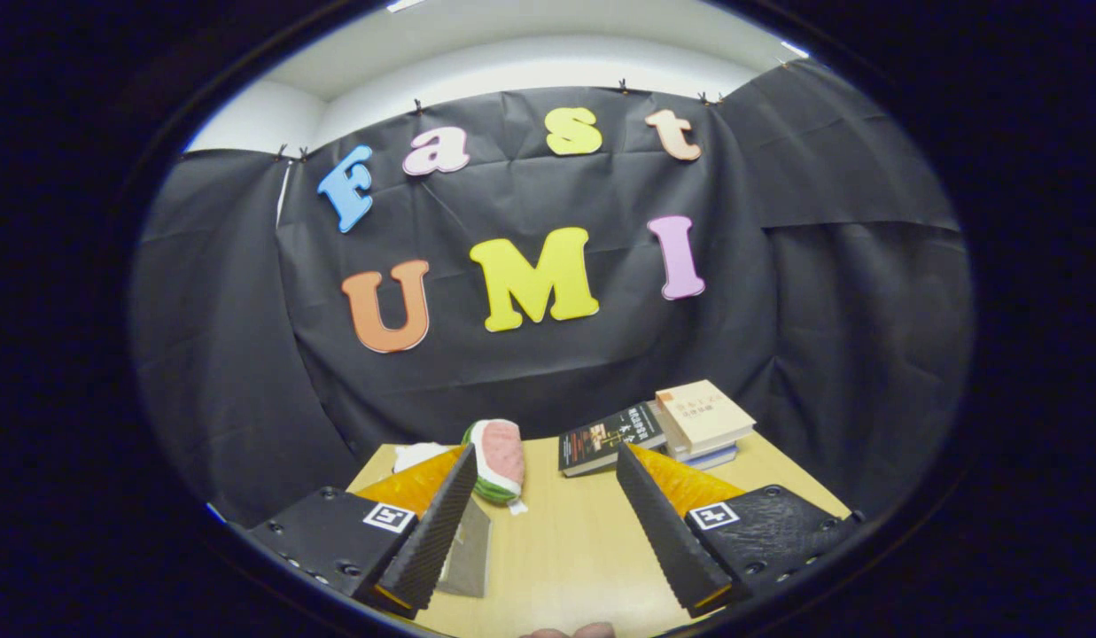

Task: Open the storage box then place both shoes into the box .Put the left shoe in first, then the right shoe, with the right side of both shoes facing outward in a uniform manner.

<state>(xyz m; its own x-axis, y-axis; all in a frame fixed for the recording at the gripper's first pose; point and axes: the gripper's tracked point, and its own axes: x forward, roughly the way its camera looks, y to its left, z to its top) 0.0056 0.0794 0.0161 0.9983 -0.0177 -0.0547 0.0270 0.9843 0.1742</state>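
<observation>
My gripper [546, 456] is open above a wooden table [565, 540], with nothing between its fingers. Just beyond the left fingertip lies a soft pink-and-green thing [499, 461] patterned like a watermelon slice; it may be a shoe, though I cannot tell for sure. It is close to the left finger [437, 523] but apart from it. A white thing [419, 455] peeks out behind that finger, mostly hidden. Under the left finger sits a grey flat piece [470, 549], and what it is cannot be made out.
A dark book [610, 436] lies beyond the right finger, and a stack of books with a tan one on top [703, 418] sits beside it at the table's far right. Black cloth walls close in behind the table. A person's fingertips [570, 631] show at the near edge.
</observation>
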